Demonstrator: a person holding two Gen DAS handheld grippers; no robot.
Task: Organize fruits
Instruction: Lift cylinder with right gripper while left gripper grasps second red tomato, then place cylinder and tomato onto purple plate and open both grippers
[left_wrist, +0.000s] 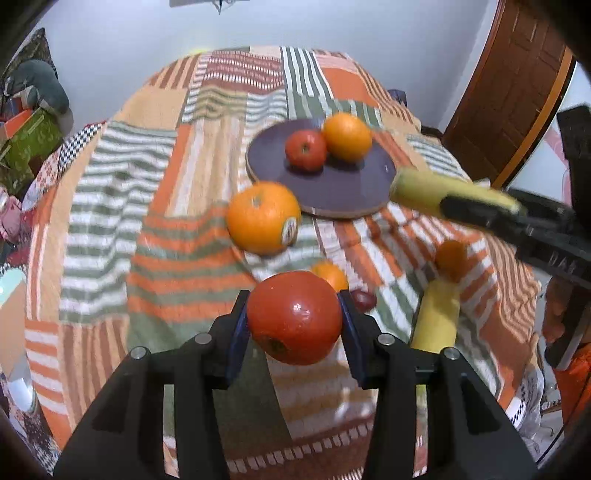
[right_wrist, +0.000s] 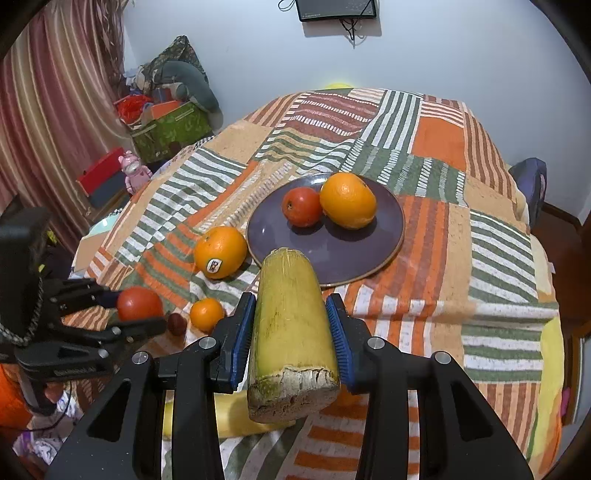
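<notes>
Jaws of left gripper clamp a tomato; right gripper clamps a yellow stalk, its underside hidden.

The left gripper is tilted steeply downward, its blue pads pressed against something held between them. The right gripper is angled downward likewise, its jaws clamped on a load.

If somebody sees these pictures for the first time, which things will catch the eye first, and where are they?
First, the left gripper clamps a red tomato above the striped cloth, while the right gripper holds a thick yellow-green stalk piece. Behind them, a dark purple plate carries another tomato and an orange; a stickered orange lies beside it.
</notes>
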